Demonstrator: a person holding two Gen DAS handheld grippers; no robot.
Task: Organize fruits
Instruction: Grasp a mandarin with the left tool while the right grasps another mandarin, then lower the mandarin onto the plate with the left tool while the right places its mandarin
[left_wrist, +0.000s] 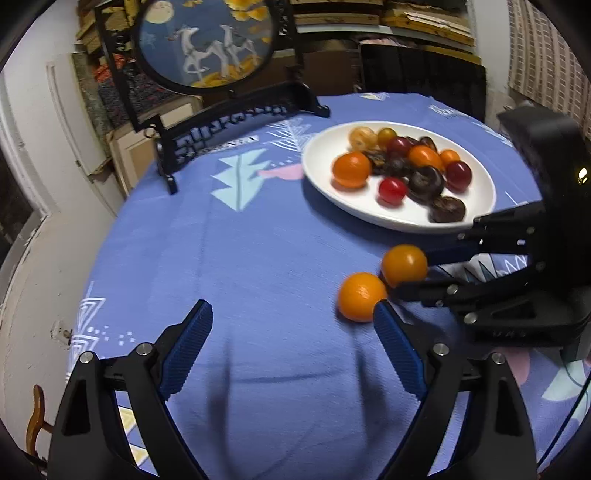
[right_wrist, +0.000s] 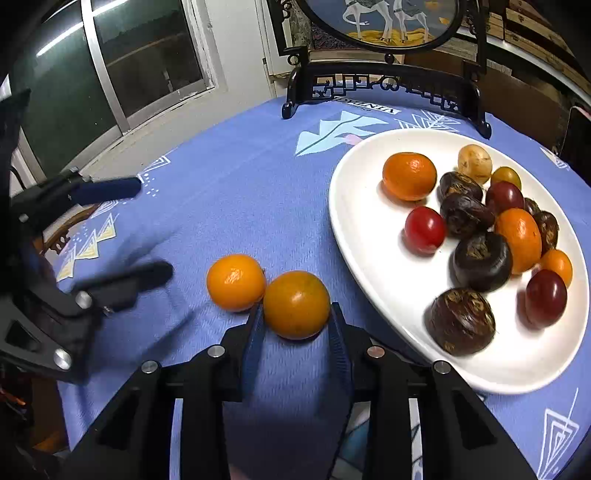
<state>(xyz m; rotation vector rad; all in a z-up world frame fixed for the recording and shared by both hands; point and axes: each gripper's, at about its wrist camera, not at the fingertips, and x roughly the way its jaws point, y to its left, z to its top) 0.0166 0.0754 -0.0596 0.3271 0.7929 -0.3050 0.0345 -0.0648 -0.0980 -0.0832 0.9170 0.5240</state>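
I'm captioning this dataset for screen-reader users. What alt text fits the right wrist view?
The right gripper closes around an orange on a blue tablecloth, a second orange touching it. A white plate of mixed fruit sits right; the open left gripper is at left.

Two oranges lie loose on the counter, one at nine o'clock of the other, touching. One white plate carries the rest: two oranges and a smaller orange fruit, three red tomatoes, one yellow tomato, one pale round fruit, and at least five dark brown chestnut-like fruits.
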